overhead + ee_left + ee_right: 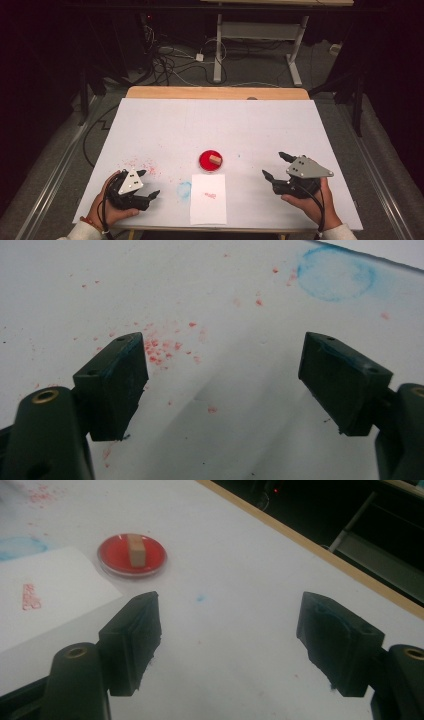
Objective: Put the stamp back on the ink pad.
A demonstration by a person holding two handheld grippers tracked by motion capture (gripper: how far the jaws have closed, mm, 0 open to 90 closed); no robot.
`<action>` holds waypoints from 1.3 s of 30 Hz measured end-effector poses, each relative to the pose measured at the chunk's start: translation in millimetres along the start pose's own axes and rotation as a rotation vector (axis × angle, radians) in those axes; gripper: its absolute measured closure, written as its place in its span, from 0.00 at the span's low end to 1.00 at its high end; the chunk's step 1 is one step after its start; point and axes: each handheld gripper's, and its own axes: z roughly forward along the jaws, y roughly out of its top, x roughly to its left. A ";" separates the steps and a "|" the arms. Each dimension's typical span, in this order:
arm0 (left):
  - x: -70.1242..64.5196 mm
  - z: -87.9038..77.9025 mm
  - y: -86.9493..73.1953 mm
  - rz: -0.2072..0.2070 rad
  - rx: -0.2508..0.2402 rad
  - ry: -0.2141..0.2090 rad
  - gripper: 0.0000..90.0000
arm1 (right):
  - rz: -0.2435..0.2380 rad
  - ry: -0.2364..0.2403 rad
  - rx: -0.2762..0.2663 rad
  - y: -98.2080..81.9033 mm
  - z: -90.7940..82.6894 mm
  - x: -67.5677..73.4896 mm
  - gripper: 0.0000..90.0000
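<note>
Near the middle of the table [150, 125] we see a small red dish [210, 160], and a little wooden block [215, 159] stands inside it, touching its red surface. In the right gripper view the same red dish [131, 555] lies ahead and to the left of the jaws, with the wooden block [135, 549] upright in its middle. Just in front of the dish, toward the person, lies a white sheet of paper [208, 198] with a small red stamp mark [210, 195] on it. Beside the paper, on its left, there is a round blue stain [184, 190], and further left many small red specks [145, 165] are spread on the white table cover.

The left gripper [150, 184] is held in the left hand [107, 202] near the front left corner of the table. Its jaws stand wide apart and hold nothing; in the left gripper view they are over the red specks [162, 347], and the blue stain [335, 274] is ahead at the upper right.

The right gripper [274, 166] is held in the right hand [310, 200] at the front right of the table, well apart from the dish. Its jaws are also wide apart and hold nothing; between them we see only bare white cover.
</note>
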 end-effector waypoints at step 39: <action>-6.8 -7.2 -0.1 0.020 -0.023 0.019 0.20 | 0.024 -0.037 0.024 -55.9 -6.7 10.3 0.29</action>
